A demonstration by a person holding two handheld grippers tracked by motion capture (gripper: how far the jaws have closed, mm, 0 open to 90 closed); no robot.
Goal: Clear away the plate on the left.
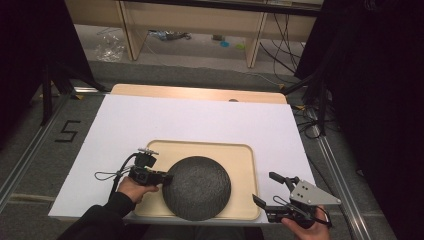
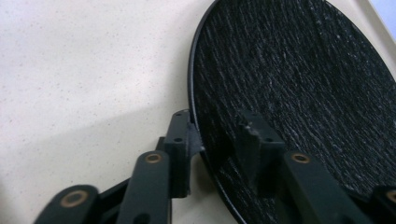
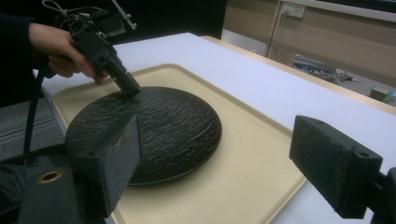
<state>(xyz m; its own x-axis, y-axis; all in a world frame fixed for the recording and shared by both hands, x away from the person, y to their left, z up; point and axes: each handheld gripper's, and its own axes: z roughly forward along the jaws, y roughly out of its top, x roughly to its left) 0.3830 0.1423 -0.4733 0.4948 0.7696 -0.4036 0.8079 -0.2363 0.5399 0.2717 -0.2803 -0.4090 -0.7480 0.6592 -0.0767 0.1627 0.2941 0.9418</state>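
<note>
Left gripper view is showing the left gripper straddling the rim of the black plate, jaws slightly apart and not pressing. The plate is lying flat on the beige tray, while the right gripper is waiting wide open and empty beside the tray.

High view: white table top bright and evenly lit from above, surroundings and both side edges fall off to near black. Soft overall, low resolution, slight barrel bend at the table edges. Left gripper and right gripper read as dark shapes with little detail. Left gripper view: the plate is sharp on its ridges with faint specular glints; a soft diagonal shadow lies on the tray left of the jaws; the jaws nearest the lens are blurred. Right gripper view: jaws out of focus, plate mid-sharp, background dim and warm.
</note>
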